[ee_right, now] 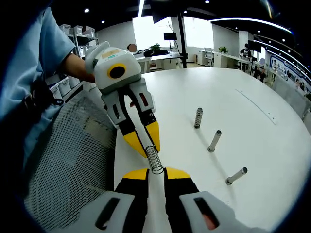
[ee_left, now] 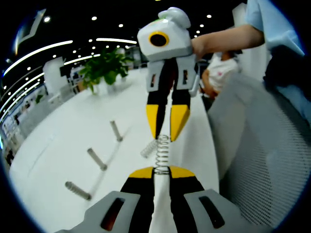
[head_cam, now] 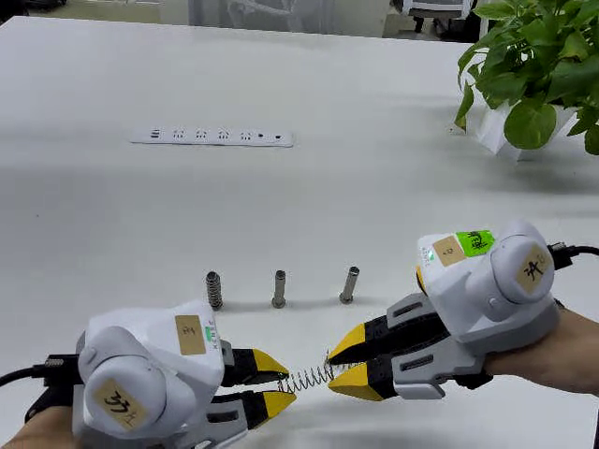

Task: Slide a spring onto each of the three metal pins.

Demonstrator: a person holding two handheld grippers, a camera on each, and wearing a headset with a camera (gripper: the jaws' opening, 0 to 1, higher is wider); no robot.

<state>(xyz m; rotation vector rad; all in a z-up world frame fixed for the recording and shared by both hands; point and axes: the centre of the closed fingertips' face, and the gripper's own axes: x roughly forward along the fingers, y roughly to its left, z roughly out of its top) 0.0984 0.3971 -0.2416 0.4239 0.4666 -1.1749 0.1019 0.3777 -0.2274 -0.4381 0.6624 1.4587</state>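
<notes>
Head view: left gripper (head_cam: 287,383) and right gripper (head_cam: 332,370), jaws nearly closed, each pinch one end of a spring (head_cam: 307,377) above the table (head_cam: 140,215). This looks like a re-grip to aim it at the bare middle pin (head_cam: 279,288). The leftmost pin (head_cam: 214,290) is already sleeved.

Right hand-held gripper (ee_right: 155,172) apparently pinches a spring (ee_right: 153,156).

Open office; desks (ee_right: 163,57), monitor (ee_right: 170,36), ceiling downlights (ee_right: 86,10), potted plant (head_cam: 538,65).
</notes>
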